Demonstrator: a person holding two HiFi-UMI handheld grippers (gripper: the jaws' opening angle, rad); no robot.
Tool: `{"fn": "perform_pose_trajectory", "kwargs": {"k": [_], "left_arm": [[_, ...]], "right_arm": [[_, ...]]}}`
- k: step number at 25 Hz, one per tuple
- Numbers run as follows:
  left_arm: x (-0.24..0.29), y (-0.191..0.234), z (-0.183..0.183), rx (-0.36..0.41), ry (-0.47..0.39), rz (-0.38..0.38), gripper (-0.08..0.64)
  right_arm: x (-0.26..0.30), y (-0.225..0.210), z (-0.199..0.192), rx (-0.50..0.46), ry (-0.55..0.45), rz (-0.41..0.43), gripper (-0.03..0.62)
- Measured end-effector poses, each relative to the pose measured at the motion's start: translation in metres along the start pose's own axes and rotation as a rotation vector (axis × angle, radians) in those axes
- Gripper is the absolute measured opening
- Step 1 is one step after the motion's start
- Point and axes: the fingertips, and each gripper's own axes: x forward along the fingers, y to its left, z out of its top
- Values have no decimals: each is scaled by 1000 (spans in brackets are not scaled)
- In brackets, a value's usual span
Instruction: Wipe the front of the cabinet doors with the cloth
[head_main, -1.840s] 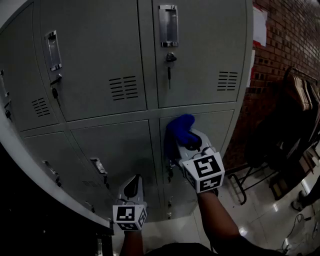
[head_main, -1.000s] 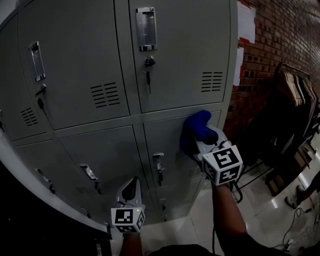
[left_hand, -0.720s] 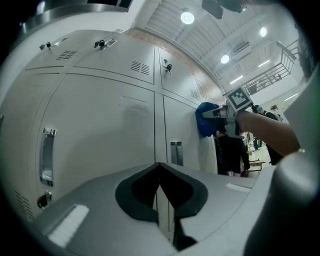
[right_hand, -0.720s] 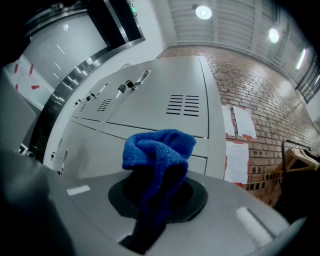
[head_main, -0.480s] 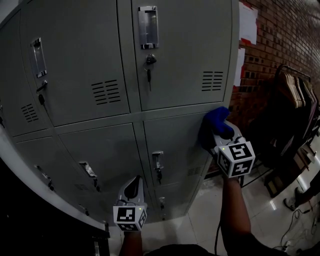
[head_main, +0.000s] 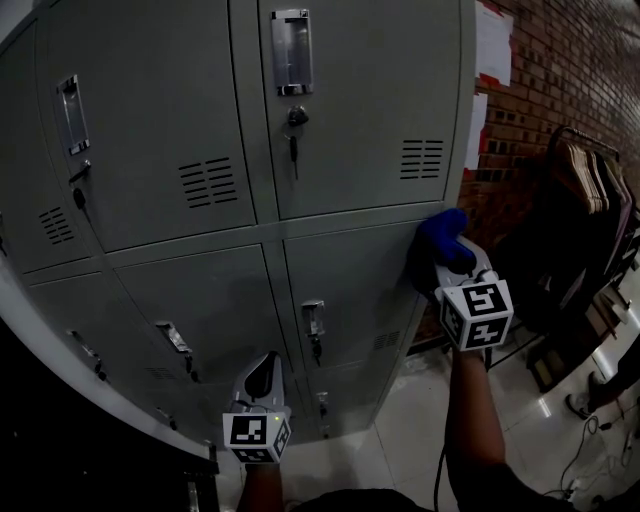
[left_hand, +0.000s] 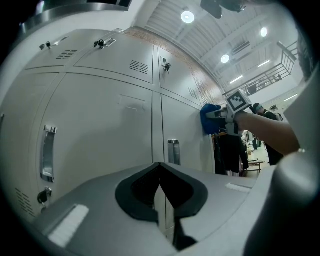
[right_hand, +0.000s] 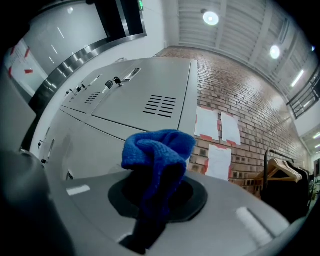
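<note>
A bank of grey metal cabinet doors fills the head view, each with a handle, lock and vents. My right gripper is shut on a blue cloth, which presses against the right edge of the lower right door. In the right gripper view the blue cloth bunches between the jaws, with the grey cabinet doors behind. My left gripper hangs low before the bottom doors, jaws shut with nothing in them. The left gripper view looks along the cabinet doors and shows the blue cloth far off.
A red brick wall with white papers stands right of the cabinet. A rack of dark clothes on hangers is at the far right. Glossy floor with cables lies below. Keys hang in the upper door lock.
My right gripper has carried the blue cloth rightward across the lower right door, from near its middle to its right edge. The left gripper stays low and still.
</note>
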Motion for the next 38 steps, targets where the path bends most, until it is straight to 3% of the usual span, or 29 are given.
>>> {"fn": "perform_pose_trajectory", "kwargs": {"k": [6,16,20,30,38], "left_arm": [[-8,8,0,-2,1,25,14],[-28,20,-2,-4,5,53,14],[-36,27,-3,-5,6,67,14],[-45,40,-6,-9,12,91,14],[-38,34,-7,-11,14,73,14]], "right_arm": [[-15,36,17,32,-84,48,55],[-2,185,9,77,-64,331,55],[5,226,4,69,-39,393,55],[14,233,-6,51,-17,375,55],[11,200,-21,57,18,318,55]]}}
